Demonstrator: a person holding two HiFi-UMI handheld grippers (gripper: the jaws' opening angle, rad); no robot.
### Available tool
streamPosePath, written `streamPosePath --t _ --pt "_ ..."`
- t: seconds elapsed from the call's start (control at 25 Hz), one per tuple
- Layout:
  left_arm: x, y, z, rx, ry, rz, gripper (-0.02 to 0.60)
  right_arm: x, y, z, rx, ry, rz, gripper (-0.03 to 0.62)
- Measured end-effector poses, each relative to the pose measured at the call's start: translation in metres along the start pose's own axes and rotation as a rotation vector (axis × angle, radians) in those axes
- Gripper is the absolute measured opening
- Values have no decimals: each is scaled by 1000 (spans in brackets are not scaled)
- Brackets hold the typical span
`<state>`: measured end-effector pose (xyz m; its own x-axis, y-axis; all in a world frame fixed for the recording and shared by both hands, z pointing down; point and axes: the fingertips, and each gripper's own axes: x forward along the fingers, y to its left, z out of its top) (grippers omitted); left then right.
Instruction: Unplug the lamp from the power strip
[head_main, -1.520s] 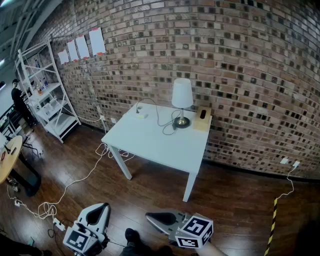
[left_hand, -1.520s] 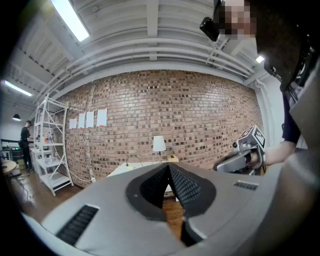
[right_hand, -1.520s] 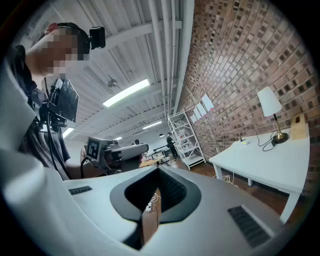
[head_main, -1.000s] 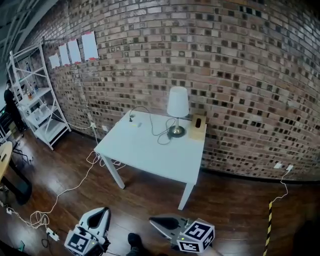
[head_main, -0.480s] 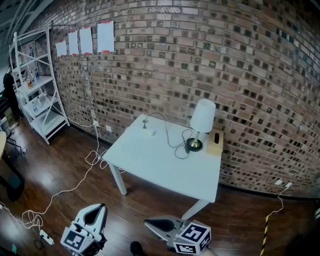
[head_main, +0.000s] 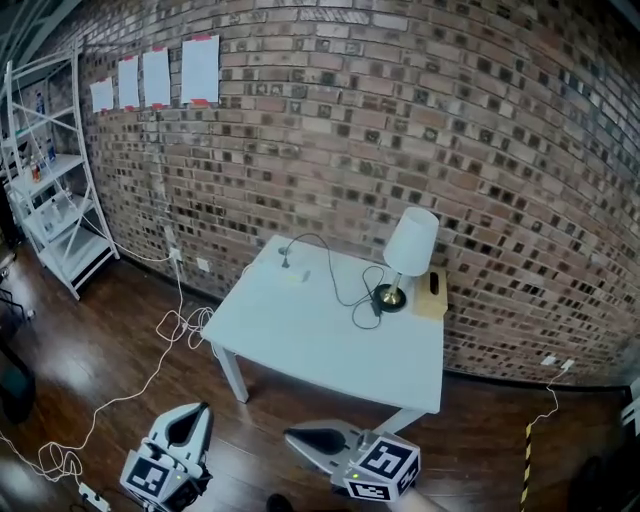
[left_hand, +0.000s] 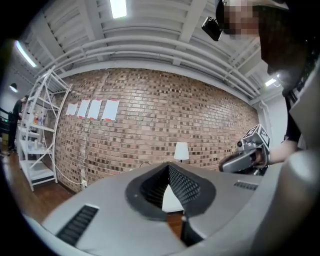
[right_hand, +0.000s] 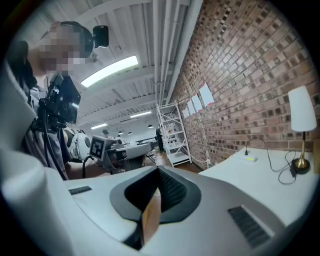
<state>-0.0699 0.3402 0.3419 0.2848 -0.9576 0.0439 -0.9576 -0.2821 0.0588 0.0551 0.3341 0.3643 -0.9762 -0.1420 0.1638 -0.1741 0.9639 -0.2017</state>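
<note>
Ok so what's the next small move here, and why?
Probably step up to the table, toward its far left corner. The lamp has its cord running to the power strip there, apparently plugged in. The left hand-held gripper and right hand-held gripper hang low, well short of the table, shut and empty.

The lamp stands upright at the far right corner of the white tabletop, with a white cone shade, a thin stem and a round brass base. Its black cord runs in loose loops leftward to a plug. The plug stands in a small white power strip near the far left edge.
</note>
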Motion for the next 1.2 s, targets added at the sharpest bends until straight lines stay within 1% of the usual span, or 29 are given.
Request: streamPosePath --t 0.08,0.16,0.32,0.44,0.52,0.64,0.76,0.92,1.08,1.16,1.2 --pt "6 6 7 6 -8 -20 14 4 -7 9 -73 -4 -21 7" --pt "12 13 9 8 -12 -34 14 7 -14 16 -116 1 -47 8" --pt "25 17 6 -6 3 -60 14 7 -26 22 -119 10 -74 8" --pt "41 16 3 11 19 -87 14 9 -38 19 -113 19 -89 7" --pt "51 18 4 21 23 -91 14 11 -49 18 -106 24 -89 7" --pt "69 28 8 28 21 -68 14 17 -70 23 -114 16 -70 8" --pt "91 40 15 55 27 -35 14 25 -100 36 -114 -21 -41 8" --pt "135 47 24 96 46 -23 14 32 -147 45 -98 -45 -22 8" --pt "178 59 41 140 50 15 14 46 -184 56 -105 -55 21 7" --pt "199 60 45 128 50 20 14 47 -202 60 -102 -58 39 6" --pt "208 59 47 103 46 16 14 46 -212 63 -97 -61 46 8"
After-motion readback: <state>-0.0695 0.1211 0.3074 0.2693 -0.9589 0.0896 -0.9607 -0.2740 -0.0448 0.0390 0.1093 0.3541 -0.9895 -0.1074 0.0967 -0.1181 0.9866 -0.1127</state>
